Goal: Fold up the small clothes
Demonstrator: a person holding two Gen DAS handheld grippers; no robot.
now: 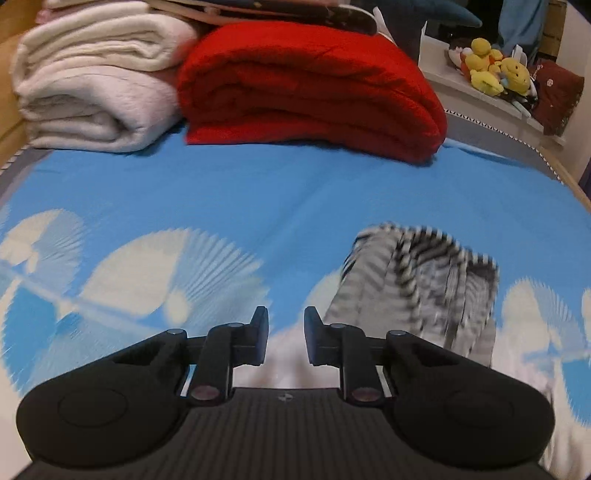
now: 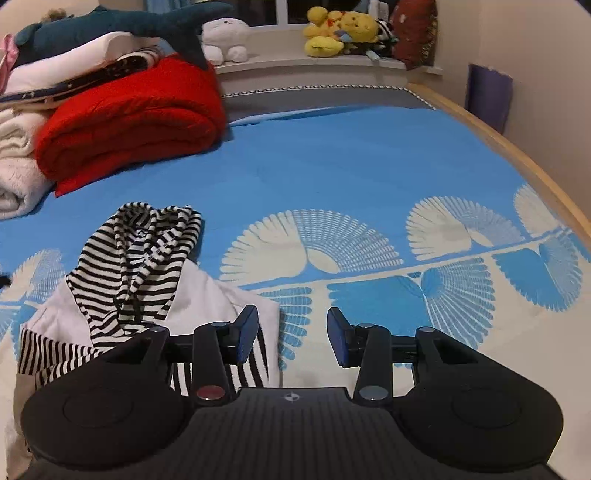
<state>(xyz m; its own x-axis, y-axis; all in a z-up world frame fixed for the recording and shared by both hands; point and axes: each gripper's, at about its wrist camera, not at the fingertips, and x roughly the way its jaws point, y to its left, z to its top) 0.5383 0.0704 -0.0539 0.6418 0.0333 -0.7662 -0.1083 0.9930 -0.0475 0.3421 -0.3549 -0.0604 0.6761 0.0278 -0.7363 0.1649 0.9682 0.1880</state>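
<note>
A small black-and-white striped garment (image 2: pixel 140 258) with a white part (image 2: pixel 207 295) lies crumpled on the blue bed cover (image 2: pixel 351 177). My right gripper (image 2: pixel 291 332) hovers over the garment's right edge. It is open with nothing between its fingers, and its left finger (image 2: pixel 245 332) is above the white cloth. In the left wrist view the striped garment (image 1: pixel 424 280) is blurred and lies to the right of my left gripper (image 1: pixel 286 332). That gripper's jaws stand a little apart over the bed cover (image 1: pixel 258 192), with nothing between them.
A folded red blanket (image 2: pixel 129 118) and white blankets (image 1: pixel 92 81) are stacked at the far side of the bed. Plush toys (image 2: pixel 340 33) sit on a ledge behind. The wooden bed edge (image 2: pixel 517 155) runs along the right.
</note>
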